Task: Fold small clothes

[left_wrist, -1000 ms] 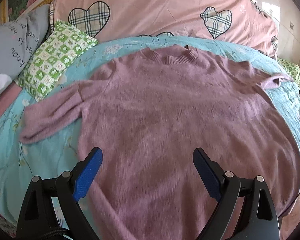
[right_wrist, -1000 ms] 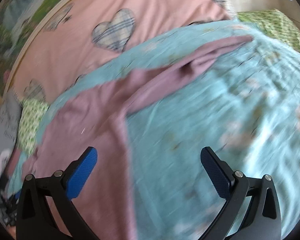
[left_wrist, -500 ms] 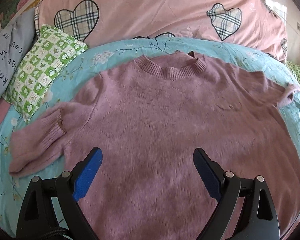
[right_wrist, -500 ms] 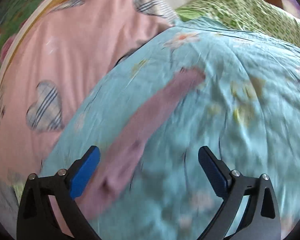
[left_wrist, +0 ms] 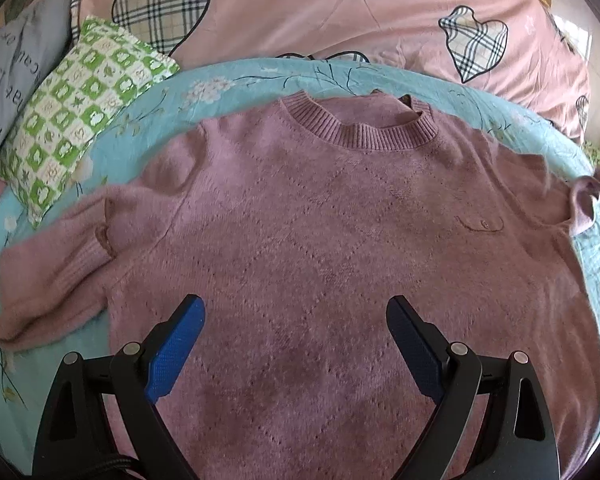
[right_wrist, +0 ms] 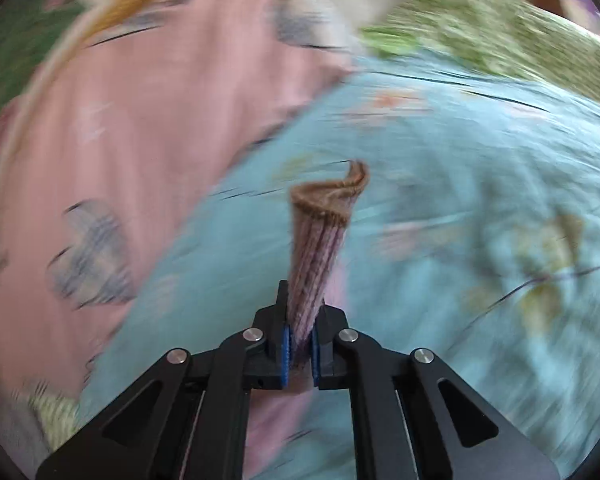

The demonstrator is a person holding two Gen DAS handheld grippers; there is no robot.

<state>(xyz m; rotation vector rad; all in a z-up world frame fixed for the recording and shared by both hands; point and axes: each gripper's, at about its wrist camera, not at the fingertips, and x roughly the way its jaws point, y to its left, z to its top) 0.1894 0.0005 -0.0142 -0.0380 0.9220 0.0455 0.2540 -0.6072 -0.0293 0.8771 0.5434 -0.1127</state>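
A mauve knit sweater point(left_wrist: 320, 248) lies flat, front up, on the teal floral bedsheet point(left_wrist: 236, 80), collar point(left_wrist: 360, 128) at the far side. Its left sleeve point(left_wrist: 52, 280) is folded back on itself at the left. My left gripper point(left_wrist: 294, 340) is open and empty over the sweater's lower middle. My right gripper point(right_wrist: 299, 344) is shut on the ribbed cuff of the right sleeve point(right_wrist: 320, 240), which sticks up between the jaws. In the left wrist view that cuff point(left_wrist: 592, 196) is lifted at the far right edge.
A green checked pillow point(left_wrist: 80, 128) and a grey printed pillow point(left_wrist: 16, 72) lie at the left. A pink duvet with plaid hearts point(left_wrist: 340, 12) runs along the far side. A green patterned cloth point(right_wrist: 500, 32) lies past the sheet on the right.
My right gripper went from open over the sleeve to shut on its cuff and lifted it. My left gripper moved further in over the sweater's body and stayed open.
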